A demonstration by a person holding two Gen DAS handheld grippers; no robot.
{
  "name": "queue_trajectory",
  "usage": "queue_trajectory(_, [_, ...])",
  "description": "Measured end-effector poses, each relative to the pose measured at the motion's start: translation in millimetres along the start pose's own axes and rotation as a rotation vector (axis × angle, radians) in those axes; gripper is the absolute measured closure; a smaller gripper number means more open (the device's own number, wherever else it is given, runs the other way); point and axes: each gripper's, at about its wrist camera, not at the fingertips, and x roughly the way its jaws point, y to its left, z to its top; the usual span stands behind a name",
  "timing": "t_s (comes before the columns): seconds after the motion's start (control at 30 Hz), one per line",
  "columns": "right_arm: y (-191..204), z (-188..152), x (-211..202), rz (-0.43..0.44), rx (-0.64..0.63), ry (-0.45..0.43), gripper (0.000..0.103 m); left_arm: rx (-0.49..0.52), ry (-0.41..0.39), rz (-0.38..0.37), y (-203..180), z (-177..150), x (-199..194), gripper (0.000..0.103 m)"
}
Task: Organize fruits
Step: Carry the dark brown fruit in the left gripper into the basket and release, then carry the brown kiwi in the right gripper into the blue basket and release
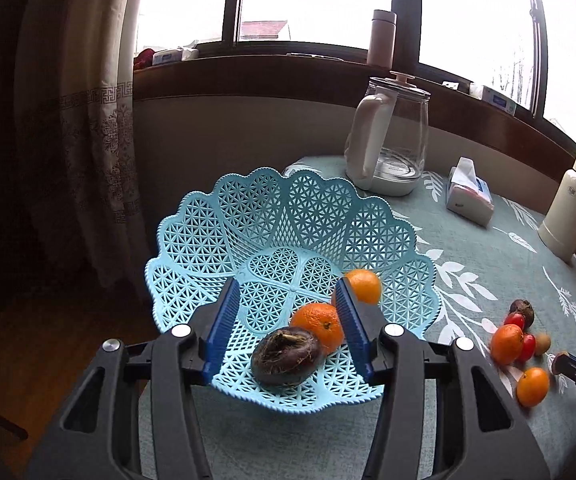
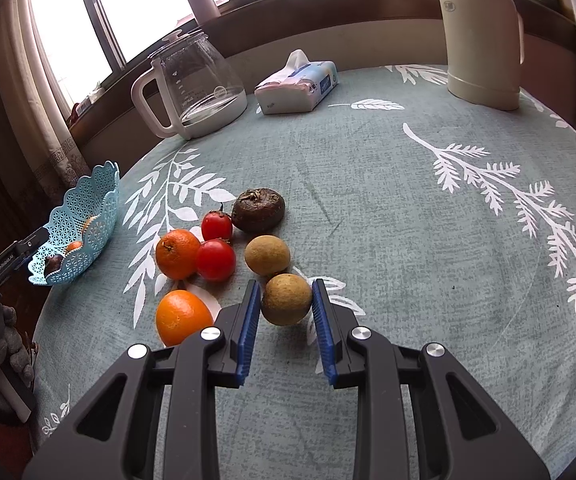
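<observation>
Fruit lies in two places: a blue lattice basket at the bench's left edge already holds two oranges and a dark water chestnut, while a loose cluster sits well apart on the leaf-print cloth. There, the right tongs straddle a brown round fruit, blue pads just beside its flanks; whether they already press it cannot be told, so the grip reads as closing rather than secure. To do this pick well, the pads should meet the fruit at its widest line and squeeze gently, since a round, hard-skinned thing tends to squirt forward out of a pinch placed too low or too far back. A second brown fruit lies just beyond, with an orange close to the left pad, so a straight lift seems safer than a drag. The left tongs hang apart and empty over the basket, above the fruit inside; backing them off would leave room for the drop, best aimed at the bare lattice floor.
</observation>
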Motion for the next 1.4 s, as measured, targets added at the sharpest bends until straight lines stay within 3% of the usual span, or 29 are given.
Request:
queue_trajectory(0.13, [-1, -1, 1, 0.0, 0.001, 0.002, 0.076, 0.003, 0.0, -0.005, -3, 0, -1, 0.04])
queue_trajectory(0.23, [-1, -1, 1, -0.001, 0.0, 0.002, 0.076, -0.008, -0.005, -0.001, -4, 0, -3, 0.03])
queue_trajectory(0.47, [-2, -2, 2, -0.005, -0.003, 0.004, 0.076, -0.045, -0.013, -0.004, -1, -1, -11, 0.02])
queue_trajectory(0.9, [8, 3, 0, 0.013, -0.013, 0.018, 0.076, -0.077, -0.037, -0.006, 16, 4, -36, 0.017])
queue_trajectory(1.13, [39, 18, -7, 0.058, -0.073, -0.007, 0.076, -0.073, -0.048, -0.014, 23, 3, -47, 0.017])
queue_trajectory(1.4, [106, 38, 1, 0.183, -0.167, -0.008, 0.076, -0.09, -0.051, 0.016, 39, 3, -56, 0.016])
